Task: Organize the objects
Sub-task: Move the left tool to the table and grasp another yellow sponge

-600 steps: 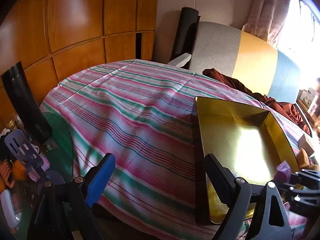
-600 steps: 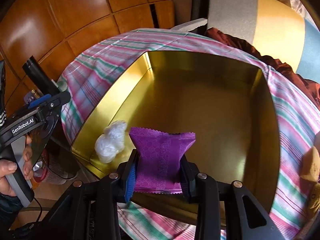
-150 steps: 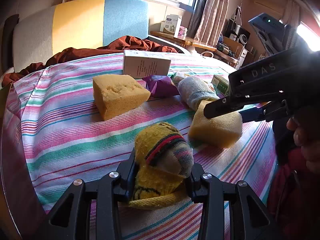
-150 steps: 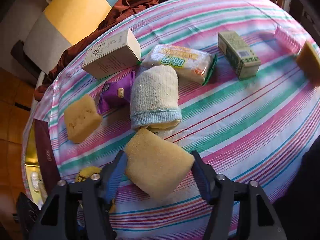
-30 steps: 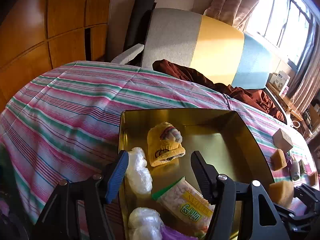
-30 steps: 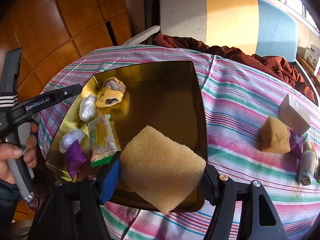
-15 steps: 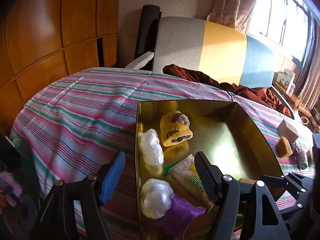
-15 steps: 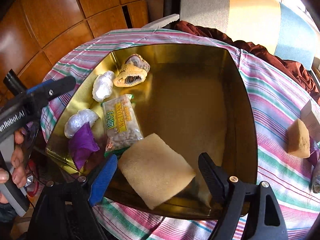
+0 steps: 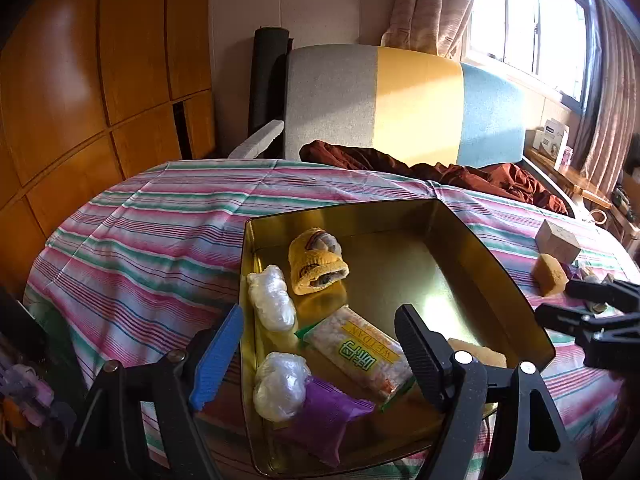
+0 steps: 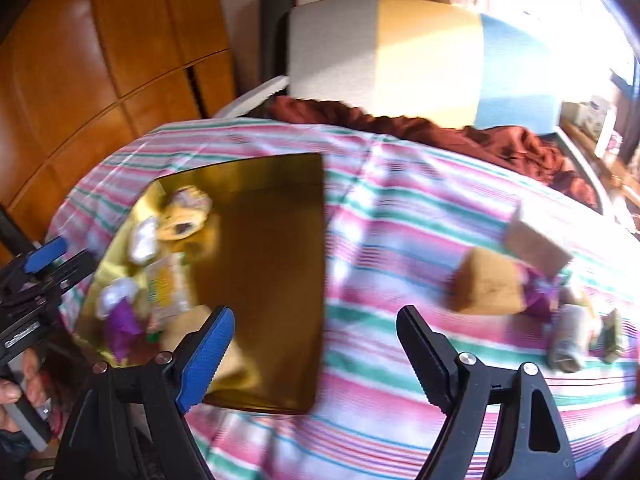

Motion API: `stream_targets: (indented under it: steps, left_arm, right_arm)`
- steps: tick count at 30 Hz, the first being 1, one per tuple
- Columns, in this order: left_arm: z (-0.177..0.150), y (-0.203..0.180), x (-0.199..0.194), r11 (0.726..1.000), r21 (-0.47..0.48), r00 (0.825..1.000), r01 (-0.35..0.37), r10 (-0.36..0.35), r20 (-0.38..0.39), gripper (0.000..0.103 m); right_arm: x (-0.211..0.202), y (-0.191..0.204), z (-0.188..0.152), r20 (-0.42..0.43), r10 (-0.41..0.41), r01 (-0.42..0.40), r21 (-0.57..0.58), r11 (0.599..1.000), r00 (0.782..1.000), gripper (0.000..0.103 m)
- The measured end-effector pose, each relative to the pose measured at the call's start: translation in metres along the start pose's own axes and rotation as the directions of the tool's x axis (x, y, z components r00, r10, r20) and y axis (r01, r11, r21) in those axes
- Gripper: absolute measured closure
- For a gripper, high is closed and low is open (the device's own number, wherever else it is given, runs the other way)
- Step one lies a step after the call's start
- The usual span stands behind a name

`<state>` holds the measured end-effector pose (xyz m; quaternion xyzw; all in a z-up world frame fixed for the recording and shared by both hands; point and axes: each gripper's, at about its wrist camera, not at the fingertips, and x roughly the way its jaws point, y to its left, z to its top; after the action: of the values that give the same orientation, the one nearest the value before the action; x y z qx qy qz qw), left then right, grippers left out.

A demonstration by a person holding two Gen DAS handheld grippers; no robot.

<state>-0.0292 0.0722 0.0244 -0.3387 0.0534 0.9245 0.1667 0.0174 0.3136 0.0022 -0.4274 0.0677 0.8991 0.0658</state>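
The gold tray [image 9: 500,276] on the striped cloth holds a yellow sock [image 9: 316,266], two white plastic bundles [image 9: 272,300], a snack packet [image 9: 360,356], a purple packet [image 9: 324,412] and a yellow sponge [image 9: 478,354]. My left gripper [image 9: 316,354] hovers above the tray's near end. Its jaws are opening and grip nothing. My right gripper [image 10: 316,352] is open and empty over the cloth beside the tray [image 10: 272,280]. To its right lie another sponge [image 10: 486,286], a cardboard box [image 10: 536,236] and a rolled sock [image 10: 570,338], all blurred.
A striped headboard [image 9: 400,100] and a brown blanket [image 9: 480,176] lie beyond the cloth. Wooden panels [image 9: 80,100] fill the left. A hand [image 10: 16,392] holds the left gripper at the tray's left side. Clutter sits low at the left [image 9: 24,392].
The right gripper let the sponge drop into the tray, then swung right over the cloth. The left gripper drew back from the tray and its jaws widened.
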Motion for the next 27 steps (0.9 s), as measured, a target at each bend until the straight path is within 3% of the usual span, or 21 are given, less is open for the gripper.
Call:
stream_targets:
  steps: [6, 10, 13, 17, 20, 23, 27]
  left_arm:
    - [0.004, -0.023, -0.004, 0.998, 0.057, 1.000, 0.027, -0.028, 0.010, 0.024]
    - [0.010, -0.045, -0.005, 0.993, 0.101, 0.998, 0.057, -0.059, 0.013, 0.023]
    - [0.015, -0.064, -0.004, 0.987, 0.135, 0.996, 0.088, -0.090, 0.006, 0.023]
    - [0.020, -0.095, 0.000, 0.974, 0.192, 0.992, 0.122, -0.124, -0.002, 0.023]
    - [0.024, -0.122, 0.002, 0.959, 0.232, 0.987, 0.160, -0.162, -0.010, 0.023]
    - [0.029, -0.152, 0.006, 0.942, 0.270, 0.980, 0.198, -0.199, -0.025, 0.023]
    - [0.037, -0.188, 0.019, 0.921, 0.291, 0.965, 0.261, -0.250, -0.076, 0.023]
  right_arm:
    - [-0.018, -0.085, 0.014, 0.025, -0.189, 0.185, 0.116, 0.976, 0.982, 0.018]
    - [-0.023, -0.150, 0.012, 0.026, -0.314, 0.299, 0.232, 0.925, 0.949, 0.018]
    - [-0.024, -0.196, -0.002, -0.001, -0.356, 0.334, 0.347, 0.876, 0.935, 0.018]
    - [-0.030, -0.251, -0.027, -0.044, -0.312, 0.277, 0.590, 0.758, 0.949, 0.018]
    - [-0.036, -0.271, -0.039, -0.058, -0.303, 0.260, 0.680, 0.686, 0.951, 0.018]
    - [-0.036, -0.280, -0.047, -0.060, -0.255, 0.217, 0.729, 0.649, 0.965, 0.018]
    - [-0.039, -0.284, -0.052, -0.066, -0.258, 0.219, 0.747, 0.628, 0.964, 0.018]
